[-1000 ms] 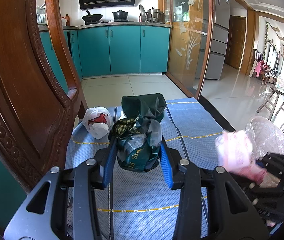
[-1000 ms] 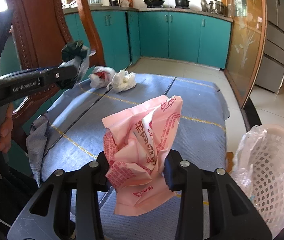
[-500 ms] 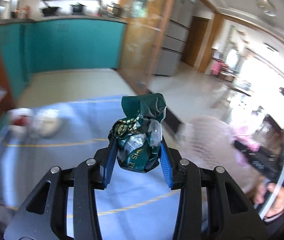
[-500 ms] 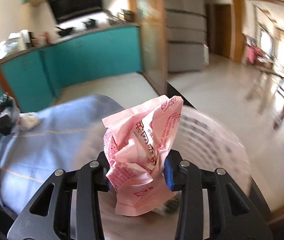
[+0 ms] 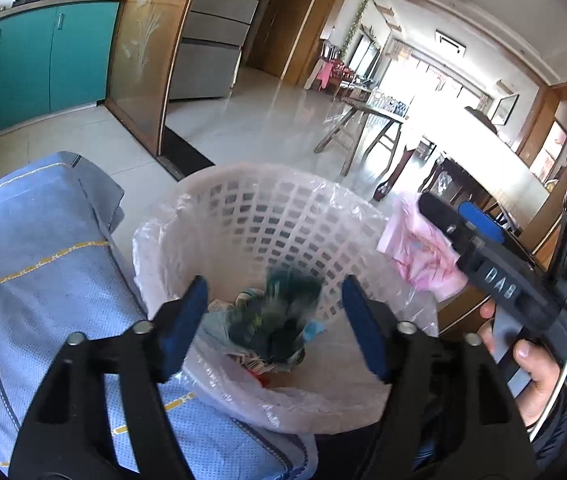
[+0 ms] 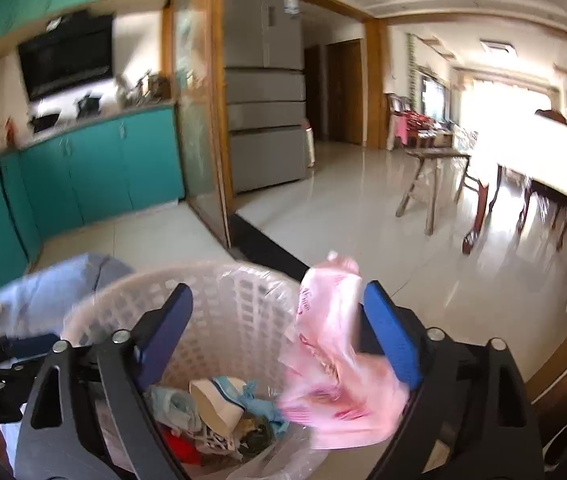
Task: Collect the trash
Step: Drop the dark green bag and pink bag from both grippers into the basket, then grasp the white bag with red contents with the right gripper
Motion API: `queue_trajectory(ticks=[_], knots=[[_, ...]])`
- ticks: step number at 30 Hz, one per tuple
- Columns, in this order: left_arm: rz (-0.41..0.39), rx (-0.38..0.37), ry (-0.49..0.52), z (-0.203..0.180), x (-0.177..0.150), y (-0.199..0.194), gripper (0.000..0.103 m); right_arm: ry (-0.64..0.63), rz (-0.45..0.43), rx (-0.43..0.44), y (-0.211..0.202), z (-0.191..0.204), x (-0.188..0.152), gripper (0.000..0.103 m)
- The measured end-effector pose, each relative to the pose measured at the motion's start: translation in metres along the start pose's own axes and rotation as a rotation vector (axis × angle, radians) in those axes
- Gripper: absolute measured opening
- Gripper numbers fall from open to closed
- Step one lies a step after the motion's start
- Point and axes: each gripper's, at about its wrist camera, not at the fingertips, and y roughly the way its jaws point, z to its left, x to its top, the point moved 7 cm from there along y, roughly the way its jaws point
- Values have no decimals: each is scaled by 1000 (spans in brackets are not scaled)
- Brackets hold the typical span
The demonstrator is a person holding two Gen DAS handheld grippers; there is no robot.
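**Hovering both grippers over the lined basket: position record**

Item 1, left gripper [image 5: 271, 320]: jaws are standing wide apart and holding nothing. A dark green wrapper [image 5: 283, 320], blurred, is showing in the gap between them at lower centre of the left wrist frame, inside the basket [image 5: 267, 216] or dropping into it; which of the two cannot be told.

Item 2, right gripper [image 6: 279, 332]: jaws are standing wide. A pink plastic bag [image 6: 335, 364] is lying against the right-hand pad, at lower right of centre in the right wrist frame. Whether it is clinging or falling cannot be told. Its long axis is running top to bottom, with the lower part spreading over the basket's near-right rim.

Item 3, basket: white lattice, lined with a clear bag, sitting just beside the blue cloth [image 5: 35, 272] at lower left of the left wrist frame. Earlier refuse is lying at its bottom, among it a paper cup [image 6: 215, 400] and something red.

Governing relation: the pink bag is hanging toward the right edge of the opening, not its middle, so it may drape on the rim. The right gripper is nearer to it and looks better placed to nudge it leftward and down.
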Motion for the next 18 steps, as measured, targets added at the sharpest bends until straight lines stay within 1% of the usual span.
queue_trajectory(ticks=[2, 5, 6, 8, 11, 12, 13, 14, 15, 17, 18], knots=[[-5, 18, -22, 10, 0, -6, 73, -1, 37, 31, 7, 4, -6, 87], [-41, 45, -70, 21, 3, -19, 76, 64, 90, 109, 13, 7, -10, 87], [-53, 52, -83, 23, 3, -25, 77, 111, 99, 132, 16, 5, -10, 87], [-76, 71, -105, 32, 2, -41, 77, 162, 90, 168, 12, 3, -7, 87], [-92, 109, -120, 43, 0, -59, 77, 131, 103, 210, 11, 12, -7, 87], [-98, 121, -121, 47, 0, -64, 77, 93, 137, 239, 14, 23, -11, 87], [-104, 136, -122, 50, 0, -69, 77, 53, 174, 248, 18, 32, -18, 87], [-108, 145, -125, 53, 0, -73, 77, 45, 177, 237, 19, 34, -20, 87], [-111, 152, -131, 54, 0, -76, 77, 54, 158, 219, 17, 34, -19, 87], [-116, 188, -155, 62, 0, -81, 77, 75, 123, 236, 9, 35, -10, 87], [-133, 229, -166, 68, 1, -87, 77, 76, 105, 254, 5, 39, -5, 87]])
